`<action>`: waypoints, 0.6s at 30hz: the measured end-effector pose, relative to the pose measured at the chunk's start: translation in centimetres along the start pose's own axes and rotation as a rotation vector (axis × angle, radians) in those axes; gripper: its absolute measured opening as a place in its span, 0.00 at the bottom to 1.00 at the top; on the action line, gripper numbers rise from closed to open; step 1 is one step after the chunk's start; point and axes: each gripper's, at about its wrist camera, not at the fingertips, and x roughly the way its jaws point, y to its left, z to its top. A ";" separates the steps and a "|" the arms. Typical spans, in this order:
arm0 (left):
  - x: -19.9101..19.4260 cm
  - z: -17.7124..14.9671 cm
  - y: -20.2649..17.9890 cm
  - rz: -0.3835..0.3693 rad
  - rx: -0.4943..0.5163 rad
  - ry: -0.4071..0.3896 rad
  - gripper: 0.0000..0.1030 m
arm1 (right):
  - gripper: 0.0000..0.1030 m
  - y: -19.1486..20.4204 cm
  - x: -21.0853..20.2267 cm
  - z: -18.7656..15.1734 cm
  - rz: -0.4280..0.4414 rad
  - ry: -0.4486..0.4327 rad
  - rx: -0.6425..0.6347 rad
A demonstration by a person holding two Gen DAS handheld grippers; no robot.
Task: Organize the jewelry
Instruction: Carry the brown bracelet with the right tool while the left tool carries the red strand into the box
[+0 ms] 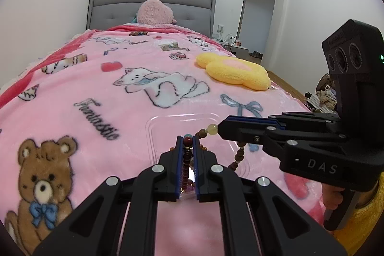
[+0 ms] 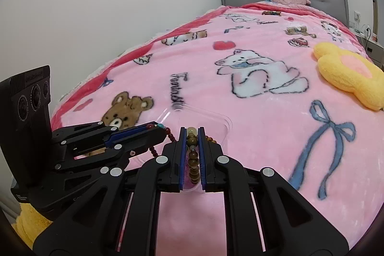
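Left wrist: round, glossy red-brown beads [image 1: 187, 160].

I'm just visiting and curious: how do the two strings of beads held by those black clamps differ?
The dark red bracelet has small reddish beads plus a turquoise one; the brown bracelet has larger olive-brown beads and one pale yellow bead. The red sits in the left hand-held gripper, the brown in the right hand-held gripper. Both hang over a clear tray.
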 end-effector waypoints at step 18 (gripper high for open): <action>1.5 -1.2 0.0 0.012 0.023 0.045 0.07 | 0.10 -1.2 1.5 -0.9 0.020 0.030 0.019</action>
